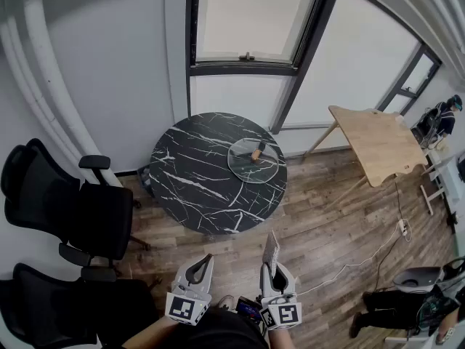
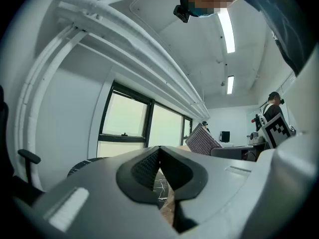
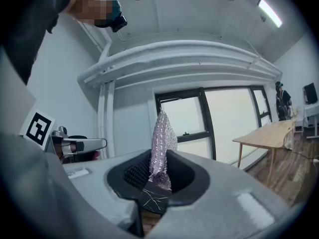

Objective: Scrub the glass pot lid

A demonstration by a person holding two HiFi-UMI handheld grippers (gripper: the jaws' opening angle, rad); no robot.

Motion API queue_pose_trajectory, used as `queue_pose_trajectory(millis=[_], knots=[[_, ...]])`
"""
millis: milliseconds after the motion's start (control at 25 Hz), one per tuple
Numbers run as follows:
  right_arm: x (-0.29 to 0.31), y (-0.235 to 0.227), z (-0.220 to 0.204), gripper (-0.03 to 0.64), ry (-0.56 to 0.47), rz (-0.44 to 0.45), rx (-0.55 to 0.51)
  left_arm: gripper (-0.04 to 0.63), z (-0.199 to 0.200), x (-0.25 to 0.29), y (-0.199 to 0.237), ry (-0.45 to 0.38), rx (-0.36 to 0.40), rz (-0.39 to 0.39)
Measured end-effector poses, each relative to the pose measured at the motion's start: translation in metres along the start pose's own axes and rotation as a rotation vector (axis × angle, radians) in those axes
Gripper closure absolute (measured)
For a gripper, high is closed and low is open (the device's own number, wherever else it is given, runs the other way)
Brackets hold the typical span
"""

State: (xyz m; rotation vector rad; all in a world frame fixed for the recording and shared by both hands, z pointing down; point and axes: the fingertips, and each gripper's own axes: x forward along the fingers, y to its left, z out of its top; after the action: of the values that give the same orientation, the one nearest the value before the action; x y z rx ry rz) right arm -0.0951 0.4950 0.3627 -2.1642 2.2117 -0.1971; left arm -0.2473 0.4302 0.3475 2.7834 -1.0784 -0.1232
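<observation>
Your glass pot lid (image 1: 256, 164) lay flat on the right part of the round black marble table (image 1: 196, 187), its knob (image 1: 256, 152) up, well apart from both grippers. Your left gripper (image 2: 159, 158) was pressed together on nothing. Your right gripper (image 3: 160, 172) pinched a glittery scrubbing cloth (image 3: 162, 138), which stood upright.
</observation>
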Motion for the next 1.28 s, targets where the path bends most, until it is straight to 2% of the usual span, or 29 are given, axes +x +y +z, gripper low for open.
queue_pose_trajectory(millis=[400,640,880,1280], knots=[[-0.004,-0.007,0.001,0.541,-0.002,-0.003,0.007,0.592,-0.003,0.001,-0.011,-0.001,0.017,-0.013],[-0.01,-0.014,0.003,0.54,-0.018,-0.013,0.054,0.592,-0.004,-0.001,-0.016,0.008,0.021,-0.01],[-0.013,-0.017,0.002,0.54,-0.021,0.01,0.049,0.592,-0.005,0.001,-0.022,0.009,0.035,0.001],[-0.023,-0.044,-0.003,0.54,-0.004,0.024,0.063,0.592,-0.016,0.011,-0.05,0.036,0.051,0.017]])
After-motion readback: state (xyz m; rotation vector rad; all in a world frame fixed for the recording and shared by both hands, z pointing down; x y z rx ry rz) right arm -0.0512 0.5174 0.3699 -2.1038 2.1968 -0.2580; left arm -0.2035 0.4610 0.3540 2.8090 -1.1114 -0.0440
